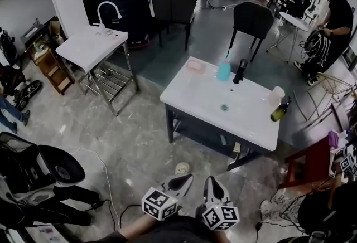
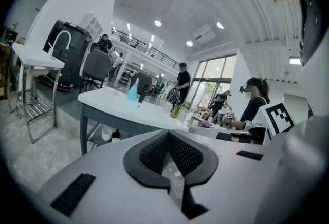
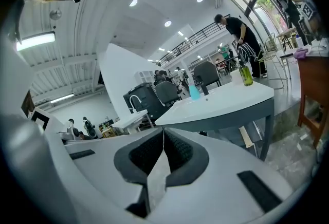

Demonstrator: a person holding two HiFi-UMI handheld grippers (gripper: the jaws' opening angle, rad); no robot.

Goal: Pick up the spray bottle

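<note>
We hold the left gripper [image 1: 179, 183] and right gripper [image 1: 214, 188] low, fingers closed on nothing (no reason to open yet), since the teal spray bottle [image 1: 223, 71] stands upright well ahead, near the far edge of the bench [image 1: 195, 97].

White-topped table [image 1: 201, 97] on dark legs, standing on a grey floor [image 1: 128, 141]. Near the far edge, a pink dish [image 1: 195, 66], a teal spray bottle [image 1: 223, 71] and, just beside it, a black upright object [image 1: 240, 71]. Mid-top, a small round teal piece [image 1: 224, 107]; at the right end, a pale cup [image 1: 276, 94] beside a green bottle [image 1: 280, 110].
</note>
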